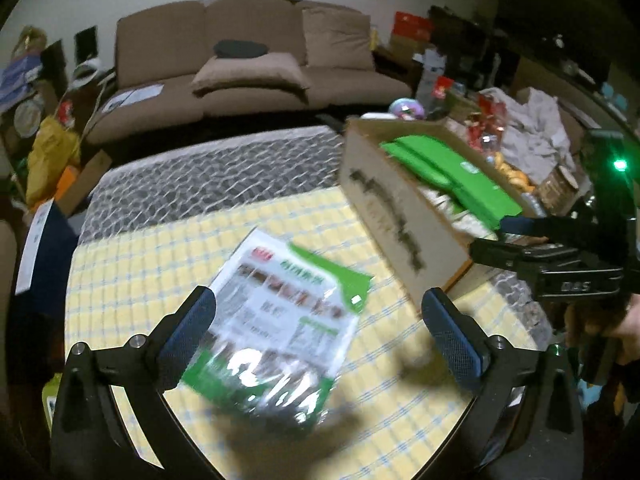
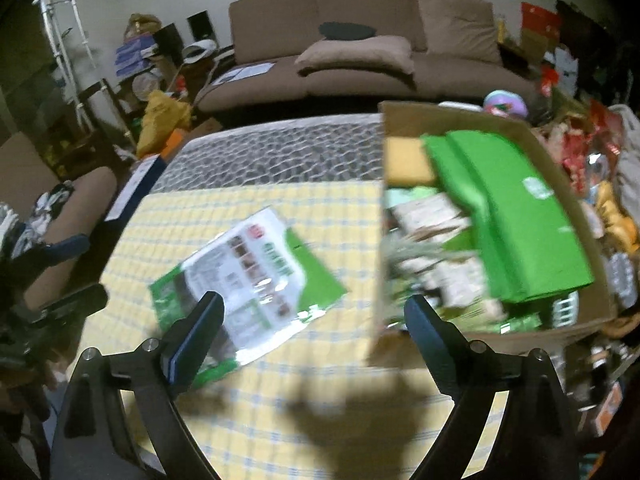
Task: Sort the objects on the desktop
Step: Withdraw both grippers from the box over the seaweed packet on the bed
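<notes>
While the flat green-and-white printed plastic packet (image 1: 276,332) lies loose on the yellow checked tablecloth (image 1: 132,264), nothing grips it; presumably it awaits sorting into the open brown cardboard box (image 1: 400,216) at approx. 2 o'clock. Left gripper (image 1: 320,340): released, jaws wide, angled down, straddling the packet w/o contact. Right gripper (image 2: 314,344): also released, empty, pitched down betw. packet and box.
</notes>
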